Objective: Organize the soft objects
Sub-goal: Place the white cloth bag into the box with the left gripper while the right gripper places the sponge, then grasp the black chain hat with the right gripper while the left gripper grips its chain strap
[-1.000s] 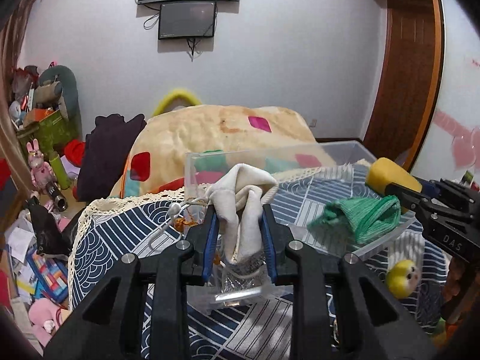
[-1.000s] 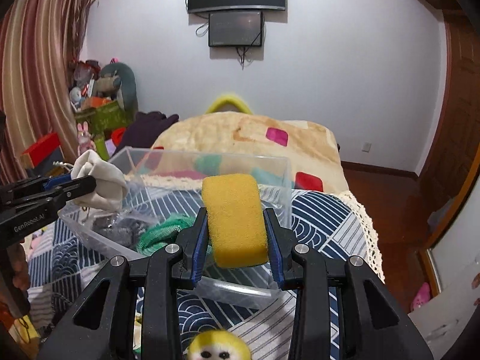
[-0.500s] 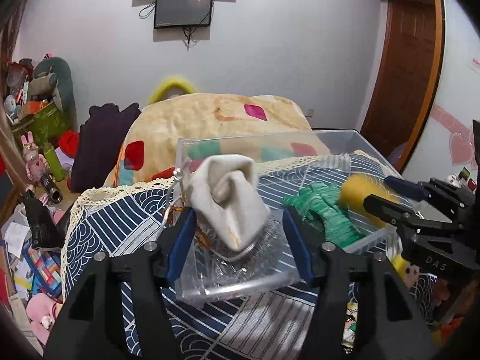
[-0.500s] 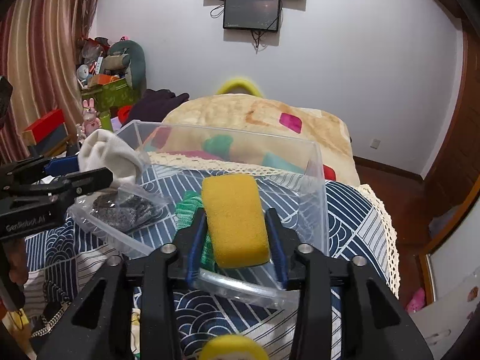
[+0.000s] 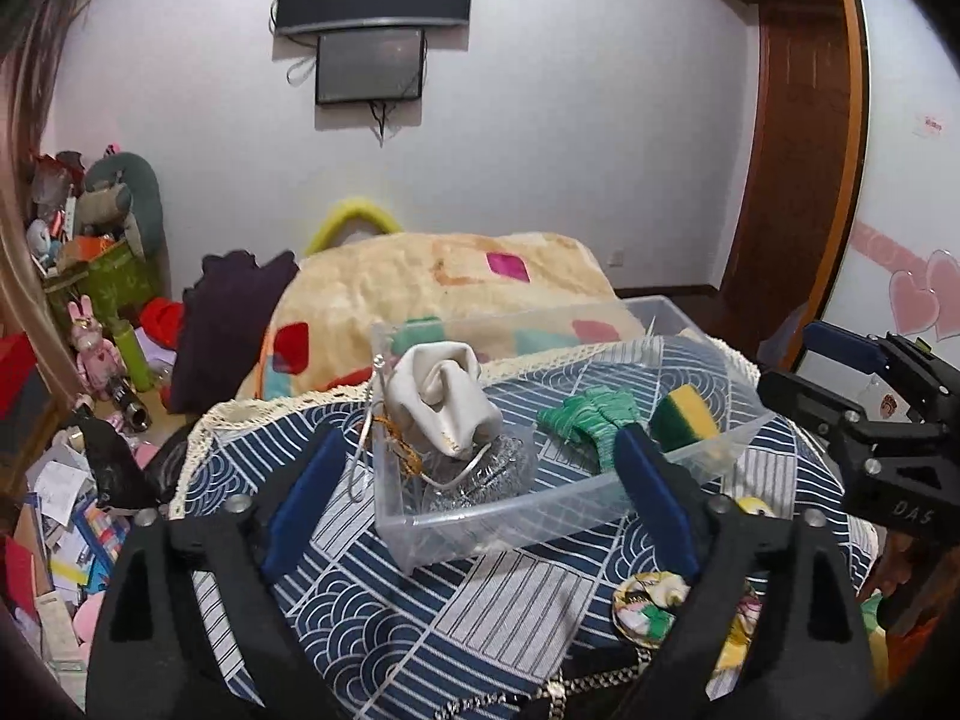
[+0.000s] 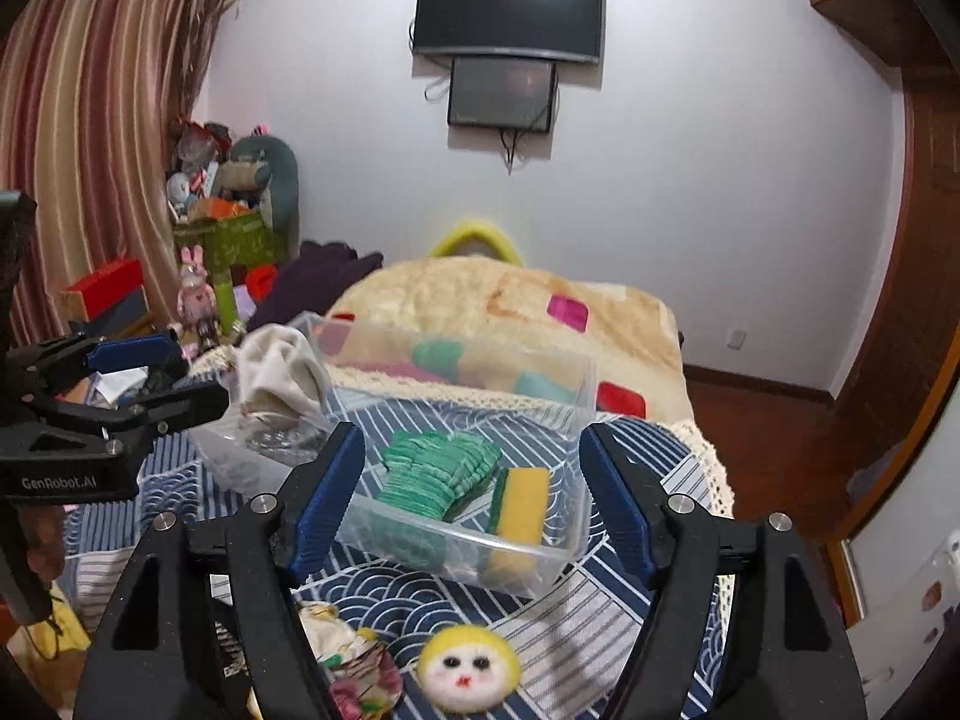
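My left gripper: jaws spread wide, holding nothing. My right gripper: likewise spread, empty. Ahead of both, clear plastic bin, rectangular, thin-walled. Contents: cream cloth, soft, bunched, atop a crinkly silver item partly hidden beneath it; green knitted cloth, ribbed; yellow-green sponge, blocky, on edge. Below my right fingers: round felt face, yellow, fuzzy; floral pouch, partly cut off.
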{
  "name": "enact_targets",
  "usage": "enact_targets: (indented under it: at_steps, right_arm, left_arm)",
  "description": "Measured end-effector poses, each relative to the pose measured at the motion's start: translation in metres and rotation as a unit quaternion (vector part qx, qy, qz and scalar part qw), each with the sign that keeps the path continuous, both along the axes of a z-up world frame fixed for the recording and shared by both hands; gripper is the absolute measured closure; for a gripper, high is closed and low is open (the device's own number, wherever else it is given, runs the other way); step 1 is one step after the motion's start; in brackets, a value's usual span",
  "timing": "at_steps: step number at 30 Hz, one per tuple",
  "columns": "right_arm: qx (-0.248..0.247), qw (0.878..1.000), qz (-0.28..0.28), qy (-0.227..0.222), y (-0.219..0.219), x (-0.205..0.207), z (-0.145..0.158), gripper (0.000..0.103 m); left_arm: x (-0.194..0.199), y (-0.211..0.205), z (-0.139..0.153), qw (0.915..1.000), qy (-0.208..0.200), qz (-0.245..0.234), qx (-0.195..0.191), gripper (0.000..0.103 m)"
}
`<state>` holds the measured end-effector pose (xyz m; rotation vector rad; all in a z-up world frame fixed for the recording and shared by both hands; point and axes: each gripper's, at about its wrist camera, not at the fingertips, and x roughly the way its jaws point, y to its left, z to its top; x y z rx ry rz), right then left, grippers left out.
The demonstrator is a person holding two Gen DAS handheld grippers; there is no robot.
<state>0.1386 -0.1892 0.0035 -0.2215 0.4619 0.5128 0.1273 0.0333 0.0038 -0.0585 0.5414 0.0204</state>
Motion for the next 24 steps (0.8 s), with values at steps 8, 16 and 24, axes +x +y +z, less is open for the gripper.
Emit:
enact_targets:
  at_steps: [8, 16, 24]
  right_arm:
    - [0.003, 1.000, 0.004, -0.021, -0.009, -0.027, 0.000, 0.032]
    - [0.007, 1.000, 0.010, 0.015, -0.015, -0.041, -0.025, 0.032]
    - [0.022, 0.998, 0.034, 0.057, -0.004, -0.066, -0.050, 0.032]
  left_arm:
    - [-0.032, -0.010, -0.009, 0.9998, 0.000, -0.009, 0.018, 0.005]
    - [-0.057, -0.010, -0.045, 0.9988, 0.037, -0.021, 0.024, 0.005]
    - [-0.096, -0.001, -0.069, 0.9983, 0.050, -0.012, 0.027, 0.005]
